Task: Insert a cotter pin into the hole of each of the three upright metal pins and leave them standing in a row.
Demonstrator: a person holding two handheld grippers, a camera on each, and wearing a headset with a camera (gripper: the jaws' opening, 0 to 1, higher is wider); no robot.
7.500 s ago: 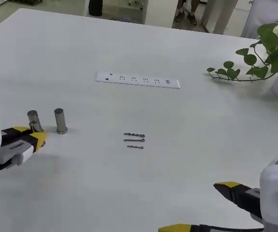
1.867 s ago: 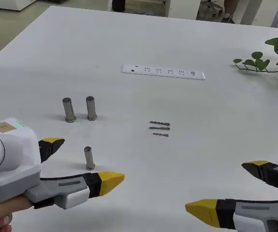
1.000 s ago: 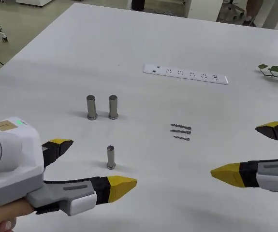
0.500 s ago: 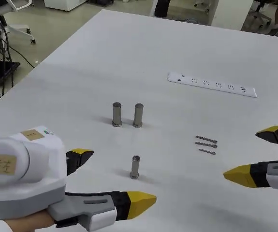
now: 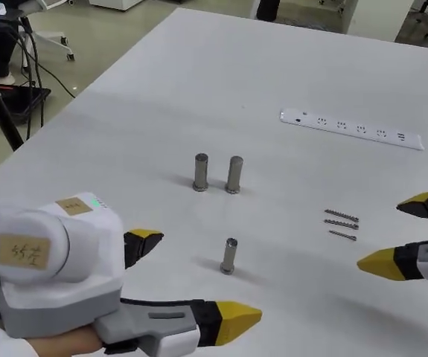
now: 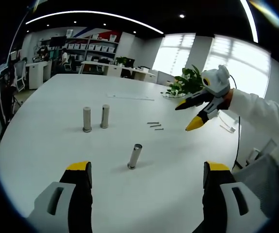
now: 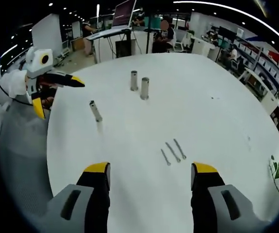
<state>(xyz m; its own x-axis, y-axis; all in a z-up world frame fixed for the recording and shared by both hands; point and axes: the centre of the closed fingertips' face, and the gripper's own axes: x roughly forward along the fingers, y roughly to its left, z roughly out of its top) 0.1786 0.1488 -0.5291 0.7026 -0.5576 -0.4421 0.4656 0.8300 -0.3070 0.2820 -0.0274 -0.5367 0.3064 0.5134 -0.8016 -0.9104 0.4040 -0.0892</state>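
Cotter pins [image 5: 342, 224] lie just ahead of the wide-open right tongs [image 5: 383, 234]; a lone metal pin [image 5: 229, 256] stands before the equally wide left tongs [image 5: 205, 277]. Pinching one cotter pin singly, by its head, looks wise.

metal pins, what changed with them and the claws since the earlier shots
A third metal pin, not seen 7.5 s ago, now stands alone on the near side of the pair of pins, free ahead of the open left claw. The right claw, open, has come close to the cotter pins. The pair and the three cotter pins stayed put; none is inserted.
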